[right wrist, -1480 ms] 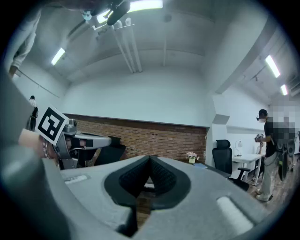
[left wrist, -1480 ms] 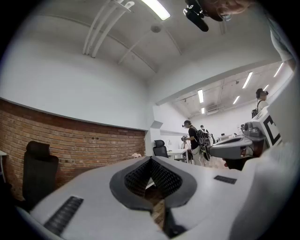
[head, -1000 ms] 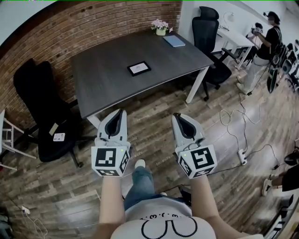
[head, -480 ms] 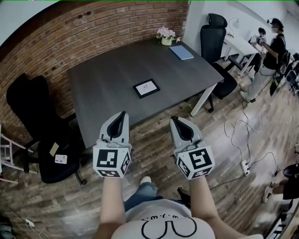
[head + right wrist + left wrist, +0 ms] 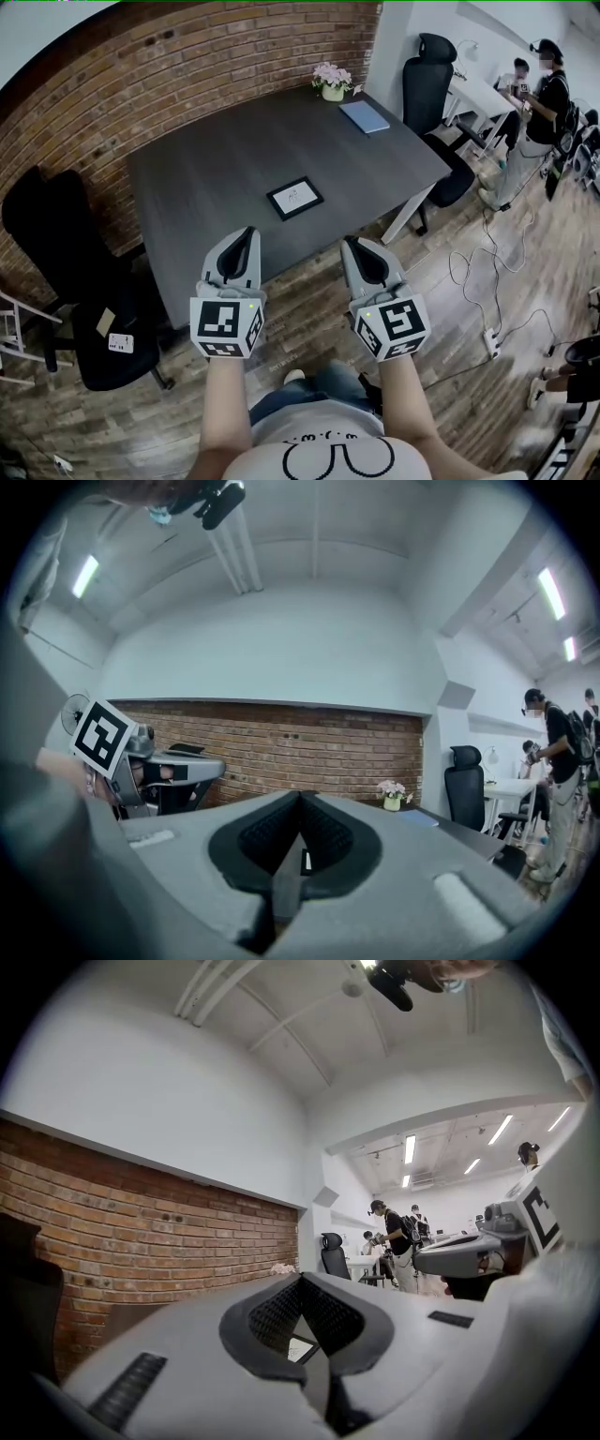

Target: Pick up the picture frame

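Claws both empty, jaws pressed together: left gripper [image 5: 246, 231] and right gripper [image 5: 351, 242] are held level, side by side, at the near edge of the dark table [image 5: 187, 197]. Picture frame [image 5: 294, 198] lies flat mid-table, 1 o'clock of left, 11 o'clock of right, apart from both. Farther, 12 o'clock: blue notebook [image 5: 365, 116], then small pot [image 5: 332, 93] holding pink flowers. White tag [image 5: 120, 342] on black chair [image 5: 56, 244], 8 o'clock, print unreadable.

Bare tabletop [image 5: 206, 178] around picture frame [image 5: 294, 198], flowers [image 5: 331, 75] and notebook [image 5: 365, 116] well apart (far end), chair [image 5: 56, 234] beside left edge
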Available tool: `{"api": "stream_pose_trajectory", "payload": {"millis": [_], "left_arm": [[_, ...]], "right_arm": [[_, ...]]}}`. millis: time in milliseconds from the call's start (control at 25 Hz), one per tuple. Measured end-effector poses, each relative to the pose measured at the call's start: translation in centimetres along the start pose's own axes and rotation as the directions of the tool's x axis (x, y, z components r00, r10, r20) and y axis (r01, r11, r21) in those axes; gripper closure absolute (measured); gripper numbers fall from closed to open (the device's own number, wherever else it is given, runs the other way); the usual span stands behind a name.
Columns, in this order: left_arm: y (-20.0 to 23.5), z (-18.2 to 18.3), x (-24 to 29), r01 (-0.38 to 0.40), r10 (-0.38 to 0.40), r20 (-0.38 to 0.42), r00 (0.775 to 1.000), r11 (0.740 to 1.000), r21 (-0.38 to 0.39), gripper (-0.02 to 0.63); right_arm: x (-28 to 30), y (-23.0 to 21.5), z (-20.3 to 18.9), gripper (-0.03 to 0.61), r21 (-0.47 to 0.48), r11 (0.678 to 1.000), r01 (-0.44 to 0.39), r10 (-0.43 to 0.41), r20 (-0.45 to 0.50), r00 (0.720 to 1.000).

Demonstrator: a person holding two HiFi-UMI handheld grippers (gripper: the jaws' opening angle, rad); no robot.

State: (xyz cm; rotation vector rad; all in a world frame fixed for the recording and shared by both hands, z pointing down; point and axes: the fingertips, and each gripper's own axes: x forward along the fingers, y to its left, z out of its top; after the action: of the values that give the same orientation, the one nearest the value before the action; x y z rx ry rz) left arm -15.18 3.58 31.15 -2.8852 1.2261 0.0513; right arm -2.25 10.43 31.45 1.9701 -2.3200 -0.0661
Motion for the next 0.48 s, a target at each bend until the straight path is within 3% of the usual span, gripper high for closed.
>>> {"api": "stream_pose_trajectory", "payload": {"millis": [480], "left_arm": [[2.5, -1.0, 7.3, -0.077, 0.077, -0.014, 0.997, 0.997, 0.007, 0.615]], "right_arm": [[7.6, -5.7, -1.1, 0.578, 0.021, 0.999, -0.050, 0.050, 0.012, 0.999]]}}
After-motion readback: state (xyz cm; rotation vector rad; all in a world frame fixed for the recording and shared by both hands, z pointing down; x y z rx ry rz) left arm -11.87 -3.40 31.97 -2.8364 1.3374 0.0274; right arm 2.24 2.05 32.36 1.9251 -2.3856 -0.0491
